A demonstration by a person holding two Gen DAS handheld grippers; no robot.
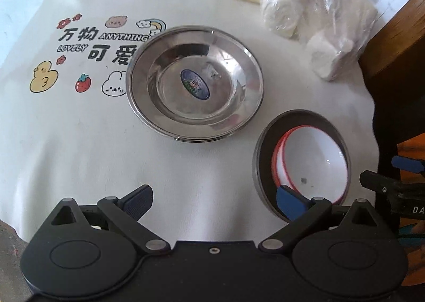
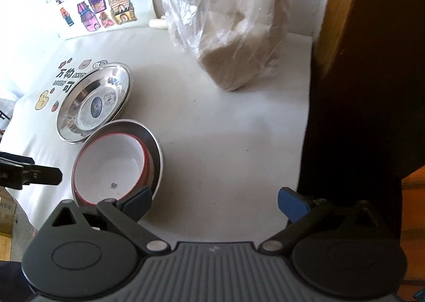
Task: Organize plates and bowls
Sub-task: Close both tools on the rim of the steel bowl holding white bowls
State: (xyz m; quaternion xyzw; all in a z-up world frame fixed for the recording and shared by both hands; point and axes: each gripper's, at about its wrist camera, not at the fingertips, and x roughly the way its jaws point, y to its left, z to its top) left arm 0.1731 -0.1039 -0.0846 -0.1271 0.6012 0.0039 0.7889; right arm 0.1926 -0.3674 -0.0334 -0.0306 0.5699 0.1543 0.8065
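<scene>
On the white cloth-covered counter (image 1: 79, 147) a stack of stainless steel plates (image 1: 195, 84) is sitting near the middle, several thin rims showing at its near edge. Just beside it, toward the counter's right edge, a white bowl with a red rim (image 1: 312, 162) is lying tilted inside a steel bowl (image 1: 261, 147), leaning against one side rather than nesting level; a second red rim seems to be showing under it, so there may be two white bowls, though I cannot tell for sure.

The left gripper (image 1: 215, 202) is hovering with its jaws spread wide and holding nothing, its right finger sitting over the near rim of the steel bowl. The right gripper (image 2: 216, 205) is likewise spread and empty, its left finger overlapping the same bowls in the right wrist view; whether either finger is touching the rim cannot be told.

By my judgement the steel plates will be stiff, fairly light and slick, with a polished surface that offers little friction; the flat outer lip is the natural place to pinch, one finger above and one below. The top plate may drag its neighbour along if they are nested snugly. The white bowl looks like melamine or enamel: rigid, light, smooth-walled, best taken at the raised part of its rim. Being tilted, it is likely to rock or slide within the steel bowl when pressed, and the steel bowl itself may skate on the cloth.

A plastic bag of white lumps (image 2: 228, 25) is resting at the back.
</scene>
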